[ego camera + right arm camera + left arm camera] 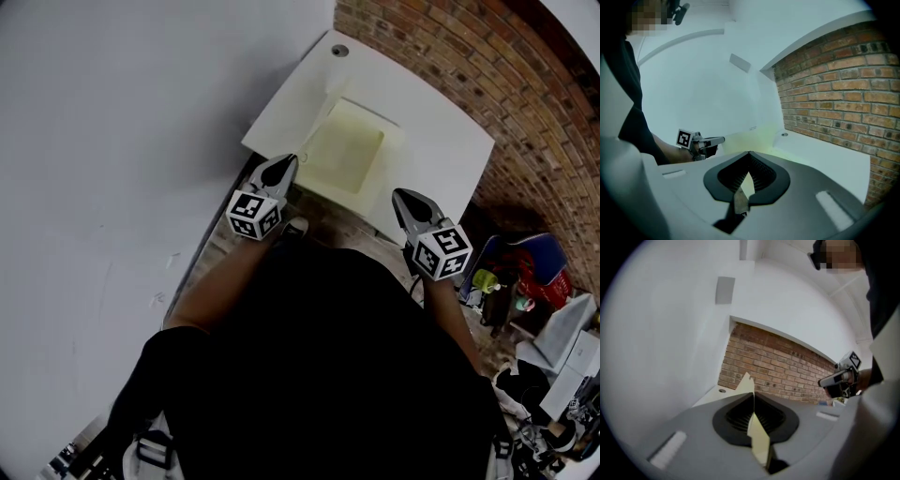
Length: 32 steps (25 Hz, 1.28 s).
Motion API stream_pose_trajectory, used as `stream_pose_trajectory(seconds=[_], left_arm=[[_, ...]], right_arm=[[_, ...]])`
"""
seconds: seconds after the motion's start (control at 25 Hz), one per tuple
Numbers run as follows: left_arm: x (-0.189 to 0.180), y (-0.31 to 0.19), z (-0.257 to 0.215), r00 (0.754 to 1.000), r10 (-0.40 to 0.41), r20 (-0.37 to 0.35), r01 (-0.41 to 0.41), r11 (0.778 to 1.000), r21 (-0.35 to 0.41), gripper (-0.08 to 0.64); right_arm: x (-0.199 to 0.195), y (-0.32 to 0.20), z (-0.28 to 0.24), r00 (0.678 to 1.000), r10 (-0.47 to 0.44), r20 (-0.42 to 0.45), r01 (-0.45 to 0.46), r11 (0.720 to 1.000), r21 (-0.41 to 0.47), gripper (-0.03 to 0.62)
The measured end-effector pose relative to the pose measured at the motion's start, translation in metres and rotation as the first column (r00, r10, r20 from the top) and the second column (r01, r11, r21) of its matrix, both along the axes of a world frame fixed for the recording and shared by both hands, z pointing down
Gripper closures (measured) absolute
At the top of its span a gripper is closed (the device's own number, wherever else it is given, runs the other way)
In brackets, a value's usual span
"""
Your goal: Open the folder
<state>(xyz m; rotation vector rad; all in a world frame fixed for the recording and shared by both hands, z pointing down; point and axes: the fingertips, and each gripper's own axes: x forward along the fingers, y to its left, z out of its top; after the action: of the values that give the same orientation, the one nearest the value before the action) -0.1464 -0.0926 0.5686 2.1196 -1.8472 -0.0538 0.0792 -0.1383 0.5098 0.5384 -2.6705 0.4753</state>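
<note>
Pale yellow, the folder lay on the white bench at the upper centre of the head view, beside the brick wall. The left hand-held gripper, at the folder's lower left corner, was clamped on a leaf of it, and the leaf's tip poked past the jaws. The right hand-held gripper, to the folder's lower right by the bench edge, had its jaws together.

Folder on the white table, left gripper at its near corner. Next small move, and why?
Probably keep the left gripper shut and raise it a little, peeling that edge of the folder up and over. A pale yellow edge sits pinched between its closed jaws, yet the folder looks mostly flat on the table.
</note>
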Motion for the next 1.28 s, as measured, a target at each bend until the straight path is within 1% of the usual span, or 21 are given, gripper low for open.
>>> stream_pose_trajectory(seconds=[0.12,0.32,0.4,0.52,0.8,1.28], left_arm=[[-0.020,0.003,0.001,0.996,-0.057,-0.071,0.057,0.998,0.000,0.554],[-0.046,0.007,0.005,0.988,-0.112,-0.109,0.112,0.994,-0.010,0.554],[-0.056,0.009,0.007,0.986,-0.129,-0.108,0.128,0.992,-0.015,0.554],[-0.069,0.013,0.011,0.985,-0.150,-0.087,0.148,0.989,-0.024,0.554],[-0.100,0.016,0.023,0.981,-0.183,-0.063,0.180,0.982,-0.051,0.554],[-0.141,0.025,0.043,0.968,-0.240,-0.067,0.234,0.968,-0.091,0.554]], right_arm=[[-0.004,-0.002,0.000,1.000,-0.003,-0.002,0.003,1.000,-0.001,0.591],[-0.012,-0.004,0.000,1.000,-0.011,-0.005,0.011,1.000,0.002,0.591],[-0.015,-0.005,-0.001,1.000,-0.012,-0.003,0.012,1.000,0.005,0.591],[-0.014,-0.007,-0.003,1.000,-0.010,-0.006,0.011,1.000,0.007,0.591],[-0.012,-0.013,-0.003,1.000,0.016,-0.010,-0.016,1.000,0.008,0.591],[-0.024,-0.014,-0.007,0.999,0.037,-0.010,-0.037,0.999,0.021,0.591]])
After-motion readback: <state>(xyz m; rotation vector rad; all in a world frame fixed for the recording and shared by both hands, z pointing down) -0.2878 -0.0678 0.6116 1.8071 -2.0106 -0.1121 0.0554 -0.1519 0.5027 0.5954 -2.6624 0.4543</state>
